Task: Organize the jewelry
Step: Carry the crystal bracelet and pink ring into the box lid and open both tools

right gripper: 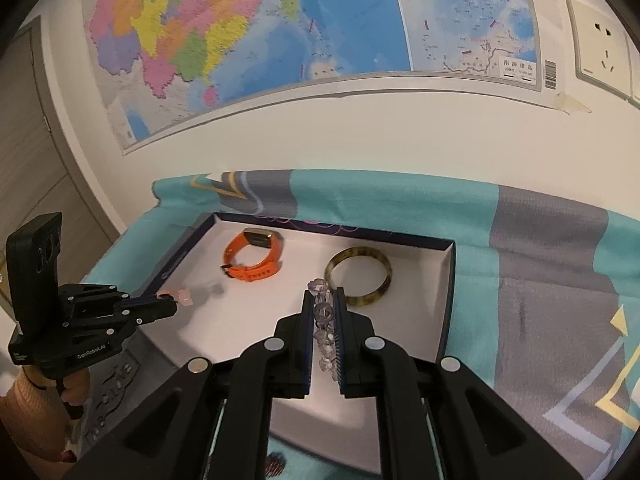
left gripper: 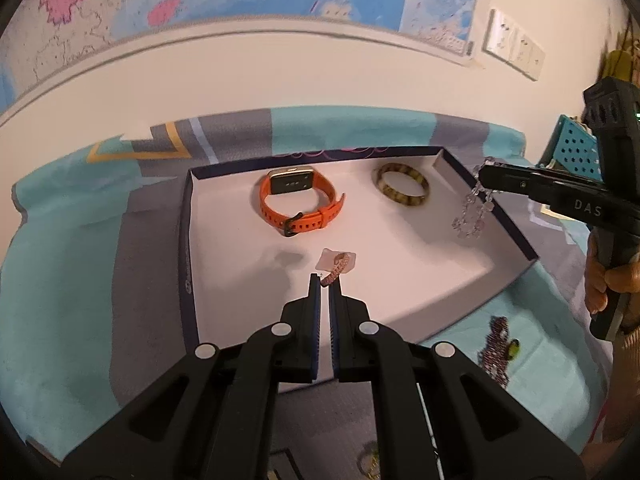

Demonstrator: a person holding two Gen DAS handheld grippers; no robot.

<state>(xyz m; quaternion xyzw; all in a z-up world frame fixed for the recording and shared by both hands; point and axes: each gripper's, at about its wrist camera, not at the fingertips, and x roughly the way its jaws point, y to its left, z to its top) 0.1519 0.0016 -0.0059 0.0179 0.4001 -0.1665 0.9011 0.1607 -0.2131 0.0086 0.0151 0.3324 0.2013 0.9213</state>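
Note:
A white-lined box lid (left gripper: pixel 224 280) (right gripper: pixel 404 340) lies on a teal and grey cloth. In it are an orange watch (left gripper: pixel 298 200) (right gripper: pixel 254 258) and a yellow-brown bangle (left gripper: pixel 403 187) (right gripper: pixel 358 276). My left gripper (left gripper: pixel 325 280) (right gripper: pixel 170 302) is shut on a small pink braided bracelet with a clear tag (left gripper: pixel 335 264) (right gripper: pixel 176 295), held above the lid's front part. My right gripper (right gripper: pixel 323 294) (left gripper: pixel 486 178) is shut on a clear bead bracelet (right gripper: pixel 323 328) (left gripper: pixel 472 210), which hangs over the lid's right edge.
A map (right gripper: pixel 280 40) hangs on the white wall behind, with a wall socket (right gripper: pixel 598 46) to its right. A teal perforated basket (left gripper: pixel 576 148) stands at the far right. The cloth (right gripper: pixel 540 280) spreads around the lid.

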